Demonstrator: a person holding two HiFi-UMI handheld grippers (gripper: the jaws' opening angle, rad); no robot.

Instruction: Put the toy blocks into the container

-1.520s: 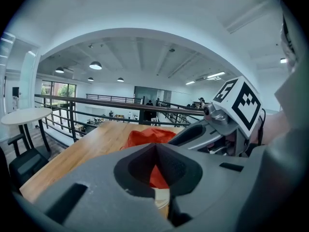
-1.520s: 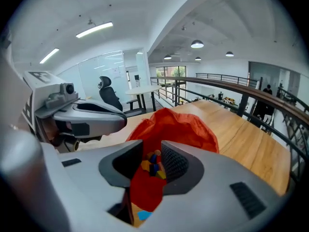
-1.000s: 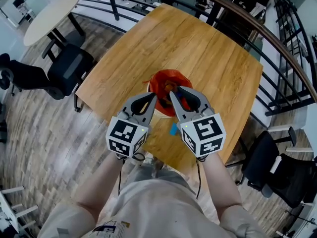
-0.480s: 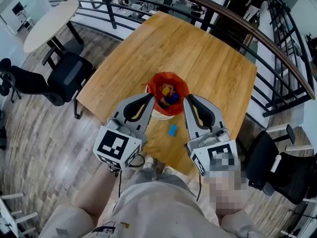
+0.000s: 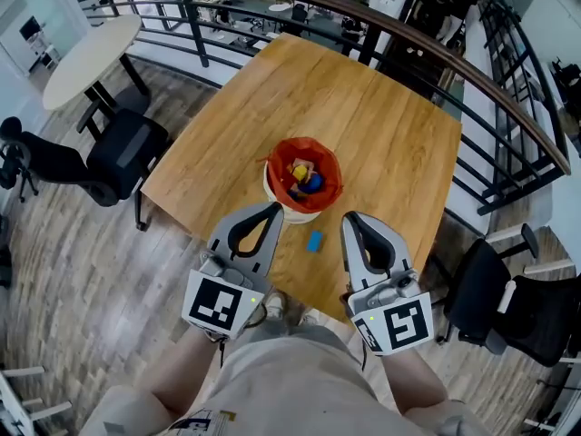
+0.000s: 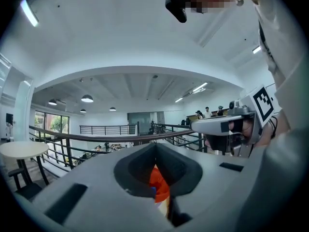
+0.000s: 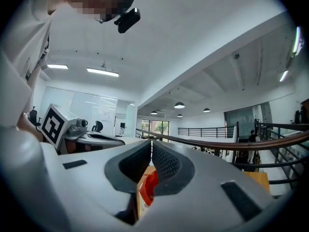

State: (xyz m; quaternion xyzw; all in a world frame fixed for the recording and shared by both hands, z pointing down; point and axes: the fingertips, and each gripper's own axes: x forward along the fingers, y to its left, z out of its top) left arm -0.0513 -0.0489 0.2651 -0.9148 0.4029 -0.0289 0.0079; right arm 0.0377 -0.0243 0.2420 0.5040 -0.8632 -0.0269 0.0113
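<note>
The white container [image 5: 292, 210], lined with a red bag [image 5: 324, 163], stands on the worktop just beyond both sets of fingers, between their lines and touched by neither. Toy blocks [image 5: 304, 178], yellow and blue among them, lie inside it. One small blue block [image 5: 315, 241] lies on the worktop on the near side of the container, between the two grippers and apart from both.

The left gripper [image 5: 274, 208] points at the container's near left side with its fingers closed tip to tip and nothing between them. In its own view the red bag shows through the gap behind the joined tips. The right gripper [image 5: 349, 217] points at the near right side. Its fingers have just been closing and now meet, with nothing in them.

A second ago both grippers reached over the container's mouth and hid most of it. Now they are drawn back towards the near edge and the mouth is in plain sight. The blue block lies where it lay.

The worktop [image 5: 381, 125] is a square of light wood. Around it are a plank floor [image 5: 82, 243], a curved dark railing [image 5: 363, 12] on the far side, a round white table [image 5: 91, 48] at far left, a black chair [image 5: 123, 139] at left and another [image 5: 508, 307] at right.
</note>
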